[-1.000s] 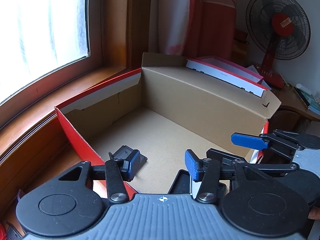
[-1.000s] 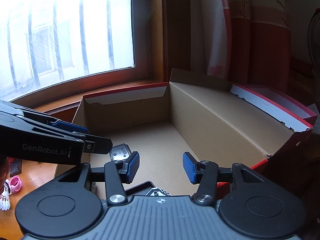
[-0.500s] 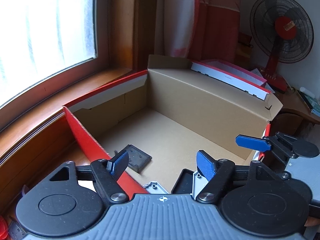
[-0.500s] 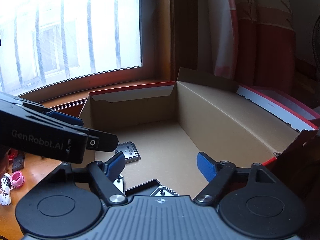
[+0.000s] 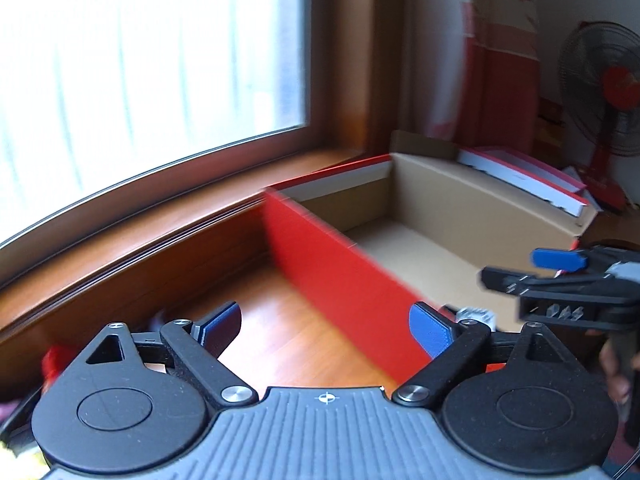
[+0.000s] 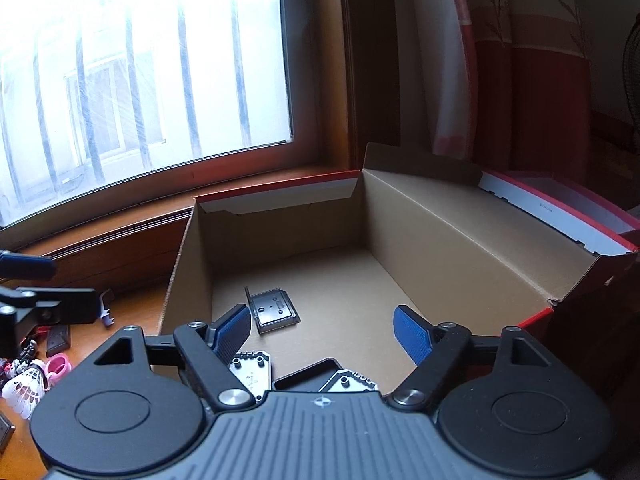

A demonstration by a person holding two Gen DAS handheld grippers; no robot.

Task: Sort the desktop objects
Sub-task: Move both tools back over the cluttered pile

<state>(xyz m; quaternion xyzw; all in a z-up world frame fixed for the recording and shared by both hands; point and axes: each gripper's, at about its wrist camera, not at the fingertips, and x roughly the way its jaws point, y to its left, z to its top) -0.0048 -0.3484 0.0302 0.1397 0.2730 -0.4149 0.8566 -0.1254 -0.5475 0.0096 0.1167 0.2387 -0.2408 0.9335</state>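
The step in hand is judged to be the one between two pickups: several parts are already laid in the cardboard box (image 6: 460, 240), and more small things are waiting on the counter (image 5: 280, 312) outside it.

The left gripper (image 5: 326, 324) is seen outside the box, over the bare wood, with the red wall of the box at 1 o'clock from it. Its jaws have just been opening and now stand wide apart, released, with nothing between them. This view is blurred, so fine detail is not given there.

The right gripper (image 6: 322, 332) is held over the near end of the box, pointing downward into it. Its jaws are also spread and nothing is gripped by them. A dark flat plate (image 6: 274, 312) lies on the box floor at 11 o'clock from this gripper, and two silver metal pieces (image 6: 250, 372) with a black tray lie just below the jaws.

In the right wrist view, a shuttlecock (image 6: 26, 388), a pink ring (image 6: 58, 366) and some dark bits are seen on the counter at 9 o'clock. For the next move, one of these must probably be approached by the left gripper, with the jaws kept open and lowered around it.
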